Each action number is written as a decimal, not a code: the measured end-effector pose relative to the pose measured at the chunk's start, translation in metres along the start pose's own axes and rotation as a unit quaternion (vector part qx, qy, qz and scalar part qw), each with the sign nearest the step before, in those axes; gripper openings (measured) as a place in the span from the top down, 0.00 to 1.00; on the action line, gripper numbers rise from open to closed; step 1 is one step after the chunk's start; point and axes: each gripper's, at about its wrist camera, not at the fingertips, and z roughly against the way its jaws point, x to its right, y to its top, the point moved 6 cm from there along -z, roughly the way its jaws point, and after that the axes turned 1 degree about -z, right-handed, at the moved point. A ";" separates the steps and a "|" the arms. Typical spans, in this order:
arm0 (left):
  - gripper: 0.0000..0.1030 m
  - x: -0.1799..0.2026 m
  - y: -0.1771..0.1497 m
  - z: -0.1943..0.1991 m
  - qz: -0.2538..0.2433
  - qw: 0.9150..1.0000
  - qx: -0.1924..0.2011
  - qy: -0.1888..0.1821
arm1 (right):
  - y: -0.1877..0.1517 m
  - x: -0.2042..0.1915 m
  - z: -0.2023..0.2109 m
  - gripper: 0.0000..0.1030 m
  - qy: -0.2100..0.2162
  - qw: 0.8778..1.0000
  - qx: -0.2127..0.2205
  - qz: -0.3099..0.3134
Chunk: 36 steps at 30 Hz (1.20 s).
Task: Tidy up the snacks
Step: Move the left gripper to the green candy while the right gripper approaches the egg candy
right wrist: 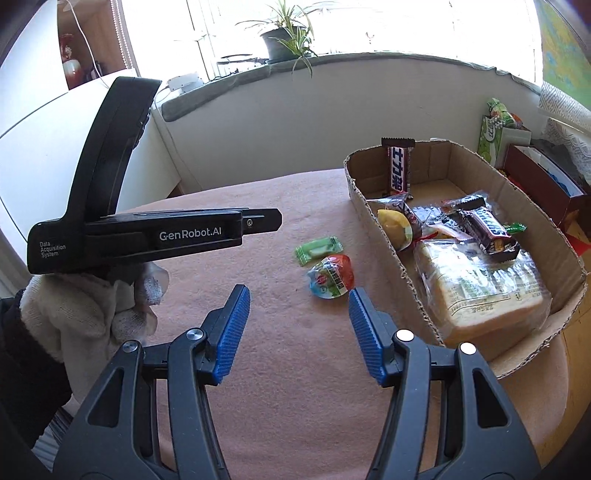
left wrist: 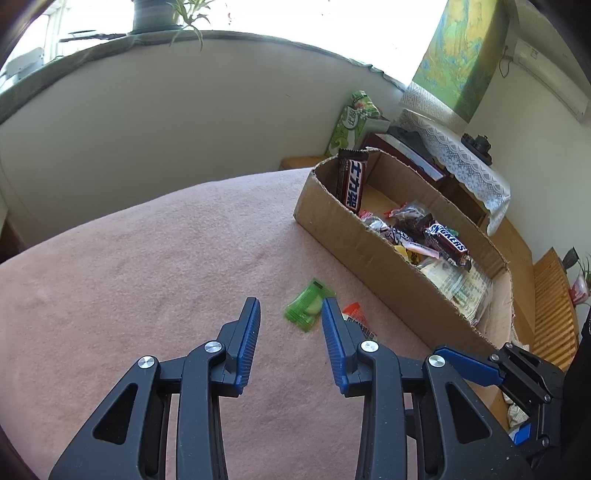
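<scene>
A green candy packet (left wrist: 308, 306) (right wrist: 318, 249) and a round jelly cup with a red and green lid (right wrist: 331, 276) lie on the pink cloth beside a cardboard box (left wrist: 332, 221) (right wrist: 373, 218). The box holds Snickers bars (left wrist: 448, 243) (right wrist: 487, 230), a bread pack (right wrist: 484, 291) and other sweets. My left gripper (left wrist: 290, 306) is open, just short of the green packet, and its right finger hides most of the jelly cup. My right gripper (right wrist: 299, 295) is open, just short of the jelly cup. The left gripper's body (right wrist: 147, 232) shows in the right wrist view.
The pink cloth (left wrist: 147, 258) covers a round table. A green tissue pack (left wrist: 351, 122) and a dark red box (right wrist: 543, 181) stand behind the cardboard box. A wall and a window sill with a potted plant (right wrist: 284, 33) lie beyond the table.
</scene>
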 end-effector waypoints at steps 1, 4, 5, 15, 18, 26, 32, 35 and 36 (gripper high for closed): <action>0.68 0.000 -0.001 -0.004 -0.006 1.000 -0.005 -0.002 | -0.001 0.001 -0.007 0.46 -0.006 1.000 -0.004 -0.003; 0.68 0.001 -0.002 -0.015 -0.026 0.999 -0.020 -0.004 | -0.003 0.003 -0.023 0.50 -0.028 0.999 -0.016 -0.003; 0.68 0.001 -0.003 -0.018 -0.033 0.999 -0.024 -0.004 | -0.003 0.004 -0.026 0.50 -0.033 0.999 -0.018 -0.008; 0.68 0.007 -0.007 -0.035 -0.071 0.996 -0.044 -0.022 | -0.003 0.012 -0.048 0.59 -0.054 0.998 -0.030 -0.025; 0.68 0.011 -0.007 -0.040 -0.087 0.995 -0.051 -0.021 | -0.004 0.017 -0.050 0.59 -0.058 0.997 -0.033 -0.032; 0.68 0.022 -0.002 -0.054 -0.119 0.991 -0.056 -0.016 | -0.004 0.020 -0.057 0.60 -0.062 0.996 -0.041 -0.038; 0.78 0.020 0.002 -0.057 -0.123 0.991 -0.050 -0.001 | -0.005 0.021 -0.059 0.60 -0.065 0.996 -0.046 -0.041; 0.79 0.015 0.002 -0.056 -0.117 0.992 -0.047 -0.001 | -0.005 0.020 -0.062 0.59 -0.070 0.996 -0.049 -0.040; 0.79 0.012 0.001 -0.055 -0.114 0.992 -0.045 0.001 | -0.005 0.020 -0.063 0.59 -0.071 0.995 -0.051 -0.040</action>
